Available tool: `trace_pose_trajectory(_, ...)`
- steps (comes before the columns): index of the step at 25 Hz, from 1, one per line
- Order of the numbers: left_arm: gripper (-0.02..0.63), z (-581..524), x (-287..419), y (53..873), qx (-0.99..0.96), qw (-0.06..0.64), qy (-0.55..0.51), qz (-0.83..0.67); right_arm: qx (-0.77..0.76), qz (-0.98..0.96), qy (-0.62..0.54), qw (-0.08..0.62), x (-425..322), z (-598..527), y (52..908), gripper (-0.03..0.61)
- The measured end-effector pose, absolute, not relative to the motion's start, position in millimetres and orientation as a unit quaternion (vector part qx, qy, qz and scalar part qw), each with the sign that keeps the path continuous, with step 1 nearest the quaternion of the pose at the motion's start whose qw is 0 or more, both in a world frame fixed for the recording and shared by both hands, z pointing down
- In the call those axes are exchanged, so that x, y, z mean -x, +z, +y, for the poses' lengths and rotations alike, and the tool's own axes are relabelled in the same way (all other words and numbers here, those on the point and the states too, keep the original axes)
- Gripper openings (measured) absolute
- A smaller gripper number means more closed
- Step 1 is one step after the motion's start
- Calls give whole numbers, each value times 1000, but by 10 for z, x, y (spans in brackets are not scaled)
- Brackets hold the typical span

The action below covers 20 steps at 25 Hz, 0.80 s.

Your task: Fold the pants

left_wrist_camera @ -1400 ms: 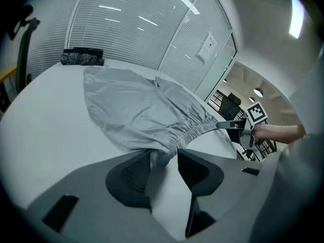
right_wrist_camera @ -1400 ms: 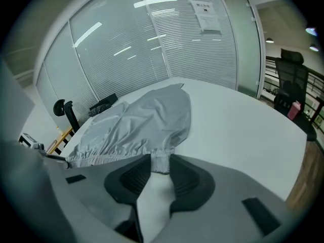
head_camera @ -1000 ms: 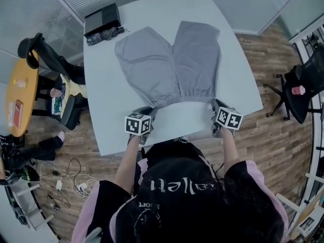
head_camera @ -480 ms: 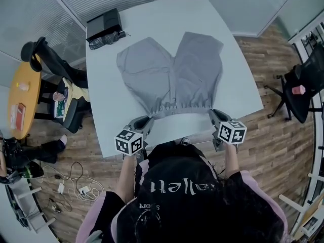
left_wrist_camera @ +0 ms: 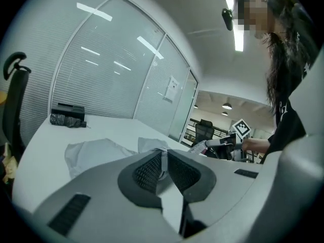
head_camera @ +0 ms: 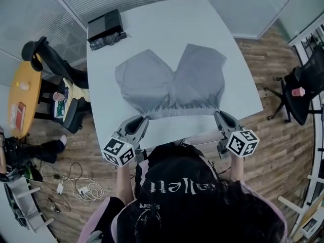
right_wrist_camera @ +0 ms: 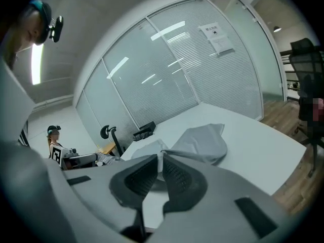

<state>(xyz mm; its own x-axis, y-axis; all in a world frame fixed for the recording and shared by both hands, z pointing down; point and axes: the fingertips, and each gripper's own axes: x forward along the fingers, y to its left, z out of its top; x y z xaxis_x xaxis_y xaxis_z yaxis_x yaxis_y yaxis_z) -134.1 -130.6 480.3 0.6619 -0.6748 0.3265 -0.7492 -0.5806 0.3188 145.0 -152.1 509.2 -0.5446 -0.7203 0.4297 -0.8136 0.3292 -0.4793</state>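
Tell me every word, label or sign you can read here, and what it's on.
Nothing is legible enough to quote.
White lettering on the person's dark top: seen from above and creased, not readable.
Sheet on the glass wall: print too small.
Square markers on the left gripper, its jaws just closing on the pants, and the right gripper: black-and-white patterns, no letters.

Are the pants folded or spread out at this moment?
Spread, not folded: the pants show one layer, both legs fanned apart on the table, the waistband stretched straight at the near side.
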Motion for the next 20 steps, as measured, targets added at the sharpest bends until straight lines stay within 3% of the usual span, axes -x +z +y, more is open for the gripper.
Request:
trace_pose_trajectory(5,54,-1542,1379,4629,-891,186,86,-404,-475,-820,315,47,-1498,-1771,4870,44)
trace_pose_trajectory(20,54,-2925,1708,4860,-883,133,177,-413,-453,-844,271,97,-1275,-3277,4936,44)
